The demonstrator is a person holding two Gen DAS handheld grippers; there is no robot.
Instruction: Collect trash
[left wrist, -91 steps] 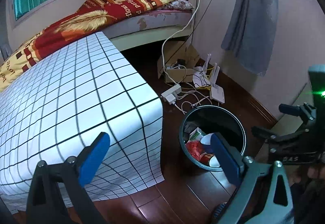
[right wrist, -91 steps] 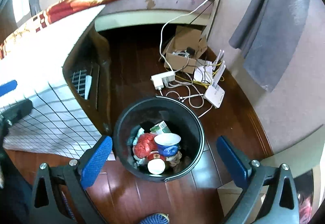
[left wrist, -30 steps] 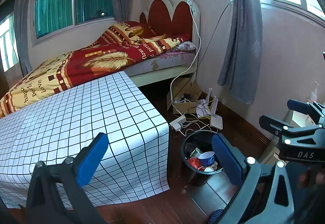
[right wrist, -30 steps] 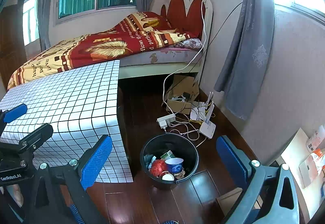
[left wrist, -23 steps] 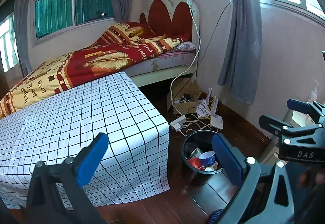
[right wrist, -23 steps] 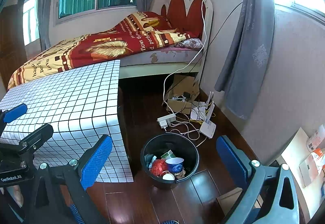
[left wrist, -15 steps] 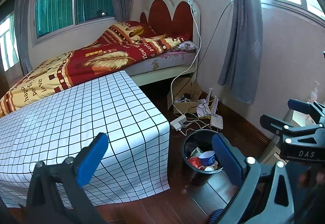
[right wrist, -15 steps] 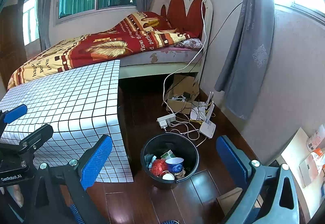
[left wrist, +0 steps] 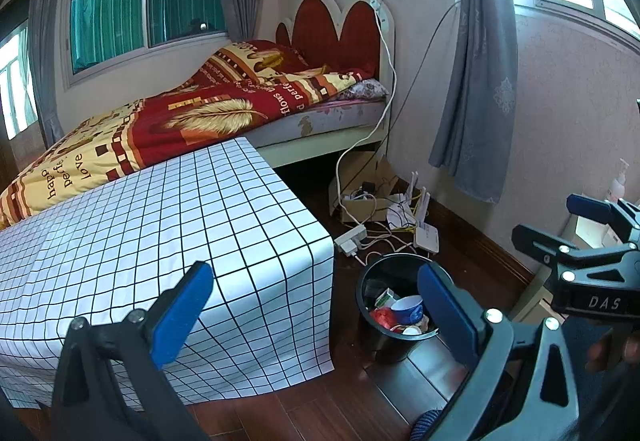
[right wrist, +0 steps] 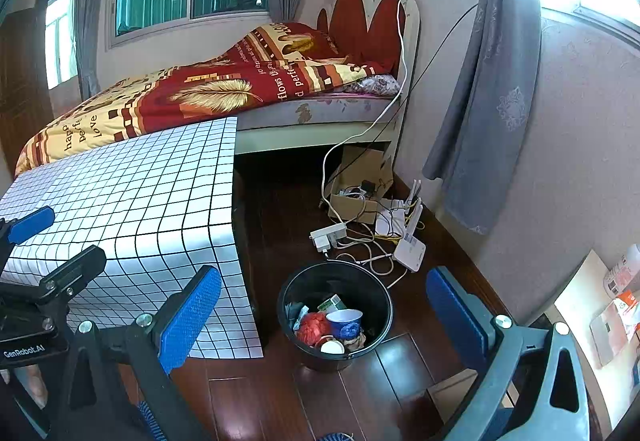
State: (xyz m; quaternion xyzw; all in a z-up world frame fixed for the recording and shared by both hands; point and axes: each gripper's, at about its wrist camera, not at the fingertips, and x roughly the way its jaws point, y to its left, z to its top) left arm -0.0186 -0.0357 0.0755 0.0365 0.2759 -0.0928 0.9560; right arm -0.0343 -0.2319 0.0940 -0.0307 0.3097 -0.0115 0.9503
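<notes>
Dark wood floor (right wrist: 360, 401) carries one black bin (right wrist: 335, 315) just beside one bench (left wrist: 160, 225) draped in checked cloth. Inside the bin lie one blue cup (right wrist: 345, 322), one red wad (right wrist: 314, 325), one green carton (right wrist: 332, 303) and other scraps. Two grippers, left gripper (left wrist: 312, 305) and right gripper (right wrist: 320, 305), hang above with fingers spread wide, holding nothing.

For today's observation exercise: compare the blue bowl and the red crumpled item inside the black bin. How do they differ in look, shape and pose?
The blue bowl is a rigid round vessel with a white inside, sitting open side up; the red crumpled item is a shapeless, wrinkled wad with no opening. The bowl is blue patterned, the wad plain red. The bowl lies right of the wad. Both rest on top of the rubbish in the black bin, side by side.
</notes>
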